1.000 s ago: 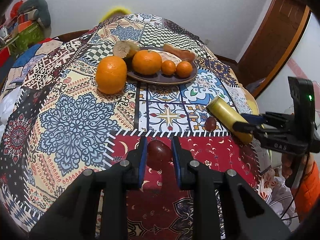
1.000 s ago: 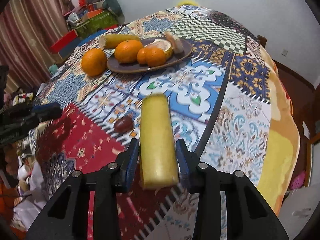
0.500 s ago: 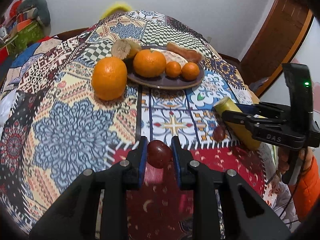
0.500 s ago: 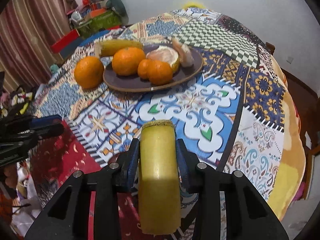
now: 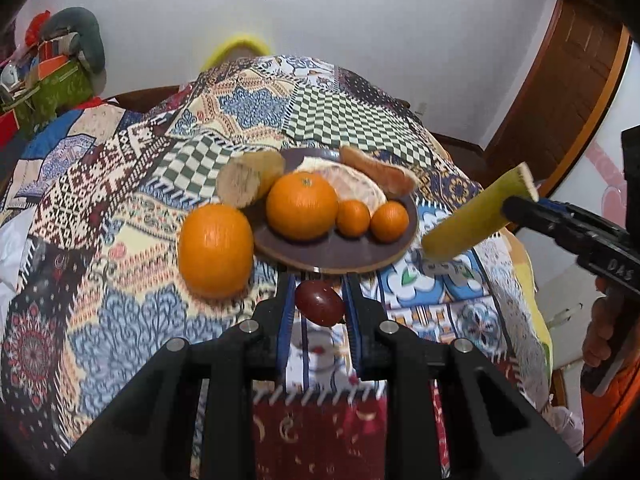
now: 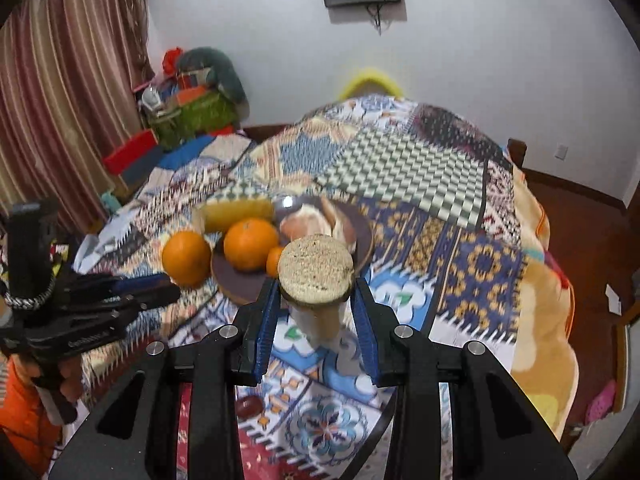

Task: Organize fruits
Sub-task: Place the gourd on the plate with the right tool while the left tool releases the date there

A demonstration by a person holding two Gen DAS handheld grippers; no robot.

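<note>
The worktop (image 5: 120,280), draped in a patchwork cloth, was seen to fall away at its right edge toward a wooden door, and at its far edge toward a white wall. Open cloth lay to the left of the plate (image 5: 340,258) and in front of it, where only a small dark fruit (image 6: 249,407) rested near the right gripper's frame.

The plate was dark and round, and carried a large orange (image 5: 302,206), two small oranges (image 5: 353,218), a peeled pale fruit and a brownish piece at the back. A second large orange (image 5: 214,250) sat on the cloth just beside the plate's left rim, with a cut yellow piece (image 5: 250,178) behind it.

The left gripper (image 5: 318,304) was held just short of the plate's near rim, its jaws clamped on a dark red oval fruit (image 5: 320,304). The right gripper (image 6: 316,300) was held at the plate's right side, its jaws closed on a yellow cylindrical piece (image 6: 316,268) whose rough cut end faced the camera; it was tilted above the cloth, though blur left its lower end unclear.
</note>
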